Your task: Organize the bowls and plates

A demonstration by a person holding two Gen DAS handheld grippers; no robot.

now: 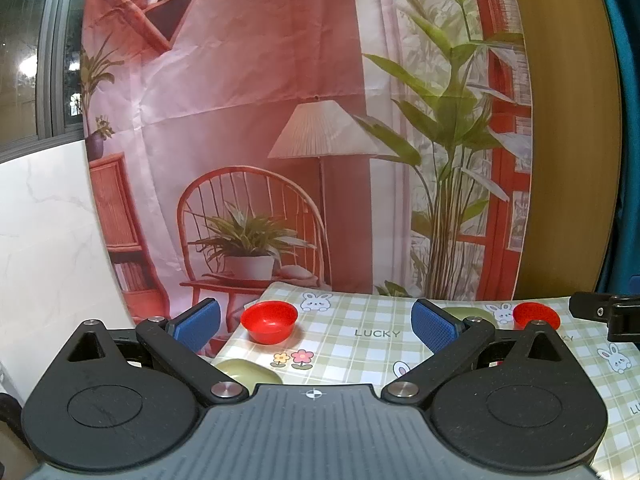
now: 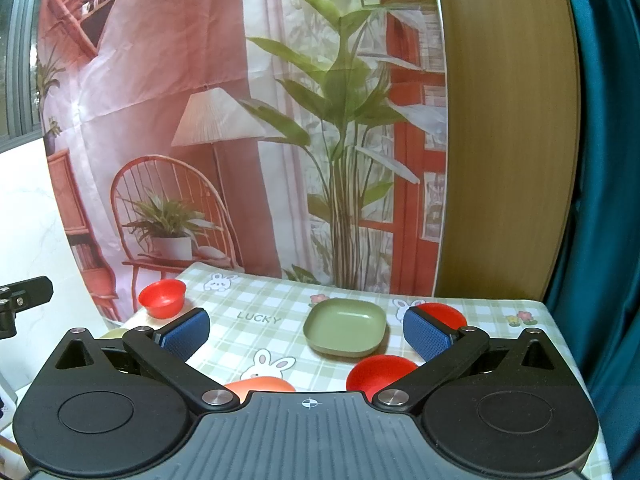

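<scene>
Start of sorting: we hold left claw [image 1: 316, 324] and right claw [image 2: 306, 334] wide, empty; next, green plate [image 2: 345, 330] mid-bench [image 2: 248, 304].

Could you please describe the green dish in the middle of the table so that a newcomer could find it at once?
Start at the table with the checked rabbit-print cloth, set before a printed backdrop. Near the cloth's middle, right of the word LUCKY, sits the green dish. It is square with rounded corners, shallow and empty, whereas the red bowls around it are round.
</scene>
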